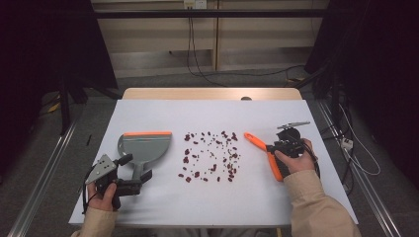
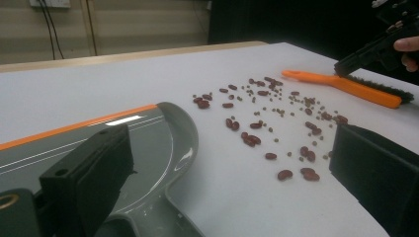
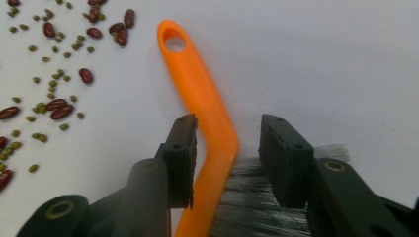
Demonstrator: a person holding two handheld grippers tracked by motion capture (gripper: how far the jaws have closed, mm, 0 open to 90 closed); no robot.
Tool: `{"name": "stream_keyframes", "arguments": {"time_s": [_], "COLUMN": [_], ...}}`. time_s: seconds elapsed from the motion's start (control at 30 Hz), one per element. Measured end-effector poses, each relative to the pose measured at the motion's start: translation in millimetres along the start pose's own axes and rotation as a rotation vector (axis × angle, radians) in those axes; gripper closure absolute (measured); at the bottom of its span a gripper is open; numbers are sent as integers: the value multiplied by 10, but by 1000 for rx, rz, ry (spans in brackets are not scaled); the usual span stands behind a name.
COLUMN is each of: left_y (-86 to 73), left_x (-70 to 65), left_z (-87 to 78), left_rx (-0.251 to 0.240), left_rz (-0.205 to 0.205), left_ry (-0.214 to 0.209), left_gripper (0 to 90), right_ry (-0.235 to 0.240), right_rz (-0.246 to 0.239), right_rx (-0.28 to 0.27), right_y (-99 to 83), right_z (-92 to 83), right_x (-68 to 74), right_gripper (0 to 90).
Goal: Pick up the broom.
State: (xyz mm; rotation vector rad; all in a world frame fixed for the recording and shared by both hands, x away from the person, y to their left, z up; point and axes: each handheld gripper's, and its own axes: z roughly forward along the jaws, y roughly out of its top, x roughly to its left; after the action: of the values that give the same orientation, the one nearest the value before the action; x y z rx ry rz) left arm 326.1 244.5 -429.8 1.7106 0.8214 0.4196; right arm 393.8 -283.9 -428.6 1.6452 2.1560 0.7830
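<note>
**Brush straddled, dustpan waiting**

The orange brush (image 3: 205,123) lies flat on the bench (image 1: 148,207), right of the scattered beans (image 1: 210,155). The right tongs (image 3: 227,158) straddle its neck, narrowed; one pad seems to touch, though a full grip isn't clear. The left tongs (image 2: 232,168) stand wide around the grey dustpan's (image 1: 143,148) handle, apparently ready to steady it for sweeping.
</note>
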Motion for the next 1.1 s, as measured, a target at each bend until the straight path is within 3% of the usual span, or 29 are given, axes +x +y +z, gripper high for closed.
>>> {"name": "stream_keyframes", "arguments": {"time_s": [0.43, 0.47, 0.5, 0.63, 0.73, 0.9, 1.1], "left_y": [-10, -9, -8, -4, 1, 13, 52], "left_x": [1, 1, 1, -4, -6, -16, -28], "left_z": [12, 12, 13, 20, 29, 74, 119], "left_rx": [9, 10, 10, 7, 10, 11, -9], "left_rz": [-2, 1, 3, 2, 6, 6, 5], "left_ry": [-1, -1, 0, 4, 1, -6, -6], "left_gripper": [27, 27, 27, 27, 27, 27, 27], "right_ry": [18, 16, -17, -25, -32, -37, -11], "right_rz": [9, 5, -19, -26, 12, 17, 41], "right_rx": [91, 103, 117, 137, 184, 197, 146], "right_y": [64, 60, 58, 77, 138, 156, 110], "right_z": [172, 186, 219, 234, 262, 270, 227], "right_x": [15, 30, 59, 73, 80, 79, 36], "right_gripper": [670, 675, 675, 675, 683, 697, 700]}}
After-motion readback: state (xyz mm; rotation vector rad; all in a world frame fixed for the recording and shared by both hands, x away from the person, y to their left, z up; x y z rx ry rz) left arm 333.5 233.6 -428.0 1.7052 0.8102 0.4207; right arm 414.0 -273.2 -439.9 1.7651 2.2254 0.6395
